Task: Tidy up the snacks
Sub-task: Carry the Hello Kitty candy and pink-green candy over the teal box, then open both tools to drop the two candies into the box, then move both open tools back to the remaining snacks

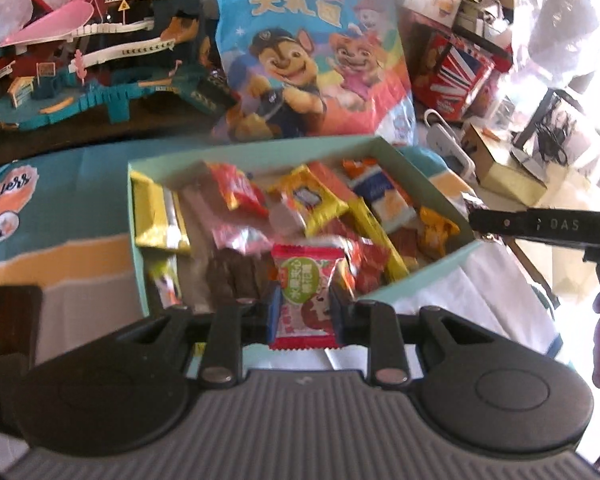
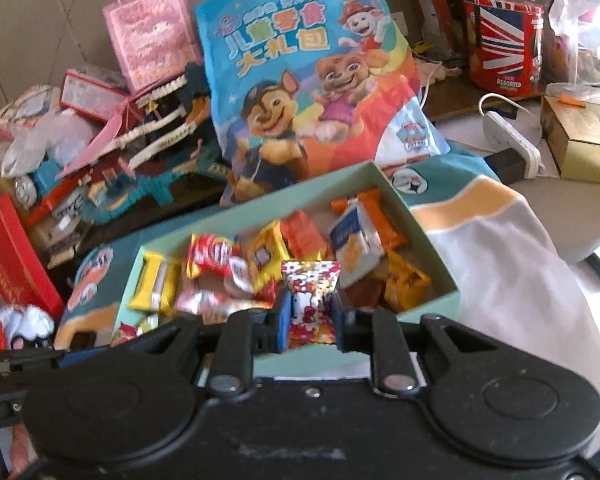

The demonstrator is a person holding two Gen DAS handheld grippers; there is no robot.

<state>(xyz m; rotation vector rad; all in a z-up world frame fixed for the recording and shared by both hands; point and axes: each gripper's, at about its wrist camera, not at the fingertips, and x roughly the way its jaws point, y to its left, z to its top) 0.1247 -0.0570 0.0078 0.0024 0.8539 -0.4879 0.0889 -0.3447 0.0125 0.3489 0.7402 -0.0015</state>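
Observation:
A light green box (image 1: 440,196) (image 2: 440,280) holds several wrapped snacks in yellow, red and orange. My left gripper (image 1: 305,312) is shut on a pink and green candy packet (image 1: 305,300) and holds it over the box's near edge. My right gripper (image 2: 311,316) is shut on a red and white patterned candy packet (image 2: 311,300) over the near side of the box. The right gripper (image 1: 540,226) also shows at the right in the left wrist view.
A big blue cartoon snack bag (image 1: 308,52) (image 2: 312,80) stands behind the box. A toy track set (image 1: 100,76) lies to the left, a Union Jack tin (image 2: 504,48) and a power strip (image 2: 512,140) to the right. The box sits on a teal and white cloth (image 2: 512,280).

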